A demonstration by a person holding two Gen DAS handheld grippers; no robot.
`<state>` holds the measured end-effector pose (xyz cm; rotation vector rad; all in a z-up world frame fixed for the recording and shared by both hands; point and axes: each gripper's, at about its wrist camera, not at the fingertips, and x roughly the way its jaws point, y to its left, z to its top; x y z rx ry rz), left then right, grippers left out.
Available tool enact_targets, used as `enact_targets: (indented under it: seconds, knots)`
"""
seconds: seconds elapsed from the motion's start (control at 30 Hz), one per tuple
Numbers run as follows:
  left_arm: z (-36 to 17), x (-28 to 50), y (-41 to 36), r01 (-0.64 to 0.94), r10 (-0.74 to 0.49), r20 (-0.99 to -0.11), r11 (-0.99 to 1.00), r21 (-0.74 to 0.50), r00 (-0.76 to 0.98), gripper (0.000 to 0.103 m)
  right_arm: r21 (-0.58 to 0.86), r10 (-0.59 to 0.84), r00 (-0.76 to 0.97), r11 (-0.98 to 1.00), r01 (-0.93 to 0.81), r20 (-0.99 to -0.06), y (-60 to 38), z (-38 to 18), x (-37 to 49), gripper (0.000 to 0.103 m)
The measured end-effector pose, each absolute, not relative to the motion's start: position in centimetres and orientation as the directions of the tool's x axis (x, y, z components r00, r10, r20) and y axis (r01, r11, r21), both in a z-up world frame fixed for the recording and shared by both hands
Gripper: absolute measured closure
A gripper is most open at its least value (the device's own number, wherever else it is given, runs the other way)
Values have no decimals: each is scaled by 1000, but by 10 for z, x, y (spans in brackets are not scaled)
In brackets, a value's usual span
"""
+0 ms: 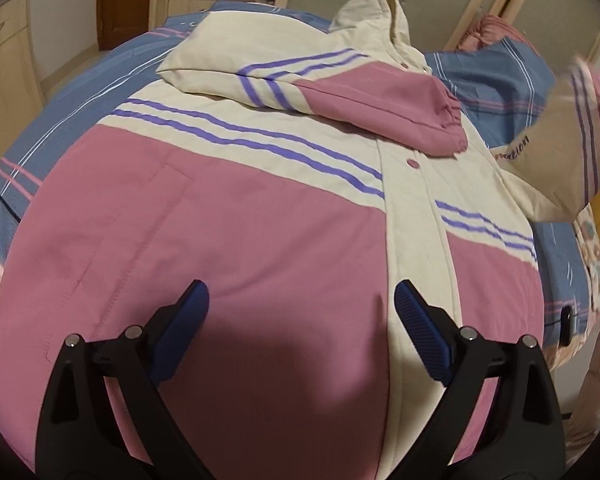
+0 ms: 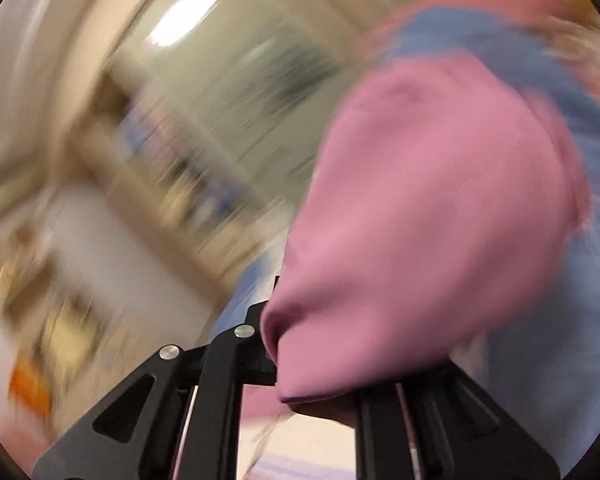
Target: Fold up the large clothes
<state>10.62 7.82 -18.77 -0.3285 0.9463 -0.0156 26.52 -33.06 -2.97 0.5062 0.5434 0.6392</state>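
Jacket (image 1: 236, 216): spread front-up on the bed (image 1: 80, 76), pink lower panels near, cream upper part and hood (image 1: 376, 12) far; placket with pink snap running near to far, right of centre.
Left sleeve (image 1: 340, 92): already folded across the chest, pink cuff ending near the placket.
Left claw (image 1: 302, 300): spread wide, nothing between the blue pads (image 1: 420, 332), hovering over the near pink panel.
Right claw (image 2: 320, 364): clamped, by the look of it, on a bunch of pink sleeve fabric (image 2: 432, 216); pads buried in cloth, grip depth not visible.
Right sleeve (image 1: 580, 128): lifted at the far right in the left wrist view, smeared by motion.
Risk, slip: shallow bite on slick shell fabric likely to let go mid-swing, dropping the sleeve short of the chest.
Risk, drag: fast pull liable to tug the body sideways and undo the folded left sleeve, with nothing pinning the jacket down.
Risk, bulk: padded cloth apt to spring back open once released.
Hidden: jacket hem cut off under the left claw; right edge of the body behind the raised sleeve.
Hard to make out: whole right wrist view blurred, room behind unreadable; small dark object (image 1: 566, 322) at the bed's right edge unidentifiable.
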Motion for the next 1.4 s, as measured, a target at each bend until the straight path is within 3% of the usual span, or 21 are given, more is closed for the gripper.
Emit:
enact_targets:
  seconds: [0.03,0.07,0.2,0.3,0.53,0.7,0.73,0.77,0.83,0.9,1.07,1.17,1.27,1.4]
  knots:
    - [-186,106,81,-136,-153,-792,949,-285,591,8,546,729,596,668,-507,-338,-289,-25,259,28]
    - [-184,106,83,-143,-146,-790,948,-283,595,8,481,767,522,641,-598,-373,-245,-22,247,4]
    - [-177,100,99,-171,-119,-779,945,-279,615,8,239,756,526,635,-735,-390,-183,-14,201,2]
    - [-174,102,115,-191,-128,-768,931,-311,627,8,195,715,558,672,-714,-421,-180,-20,192,1]
    - [-167,154,125,-158,-327,-691,828,-539,645,4,444,665,529,746,-496,-526,-259,-82,190,1]
    - [-186,208,93,-163,-381,-709,806,-570,593,5,575,656,516,747,-334,-551,-297,-124,170,1]
    - [-189,213,87,-153,-386,-708,808,-568,591,12,581,642,520,755,-304,-563,-302,-132,167,1]
    - [-190,217,78,-139,-377,-710,822,-553,594,43,583,628,520,764,-275,-578,-306,-140,164,1]
    - [-190,223,71,-118,-373,-729,843,-524,574,69,591,617,509,771,-237,-601,-311,-155,163,1]
    - [-179,224,75,-100,-377,-697,836,-539,610,70,591,608,498,777,-216,-618,-309,-163,161,1]
    - [-114,230,85,-132,-37,-643,968,-213,765,70,582,603,507,782,-222,-616,-301,-168,159,1]
    - [-106,246,91,-187,126,-648,982,-26,751,69,593,624,503,767,-246,-598,-288,-166,161,1]
    - [-125,260,107,-201,114,-703,979,-42,702,68,544,598,516,794,-273,-614,-268,-159,163,1]
    - [-157,263,119,-260,186,-730,966,12,657,62,460,555,574,829,-318,-602,-250,-144,172,1]
